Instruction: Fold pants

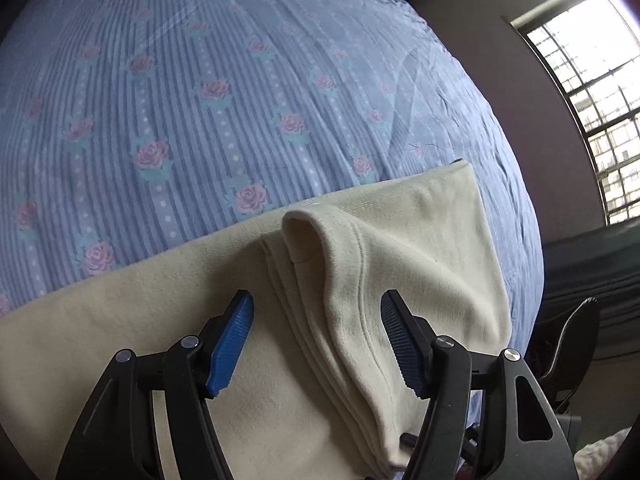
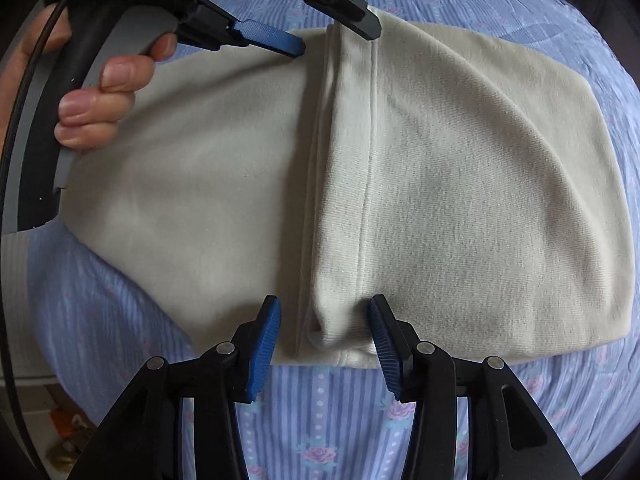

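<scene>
Cream pants (image 2: 460, 160) lie folded on a blue striped bedsheet with pink roses (image 2: 320, 408). A hemmed edge runs across the middle of the stack, from one gripper to the other. My right gripper (image 2: 324, 306) stands open at the near end of that edge, the cloth ridge between its blue pads (image 2: 264, 344) without being pinched. My left gripper (image 2: 332, 36) stands open at the far end, held by a person's hand (image 2: 100, 92). In the left wrist view the pants (image 1: 420, 232) show a raised loop of hem, and the left gripper (image 1: 316, 304) straddles the layered edge.
The bedsheet (image 1: 180, 100) stretches wide beyond the pants. A barred window (image 1: 592, 80) and a plain wall lie past the bed's right edge, with dark green fabric (image 1: 592, 264) below. Clutter on the floor (image 2: 68, 428) shows at the bed's lower left corner.
</scene>
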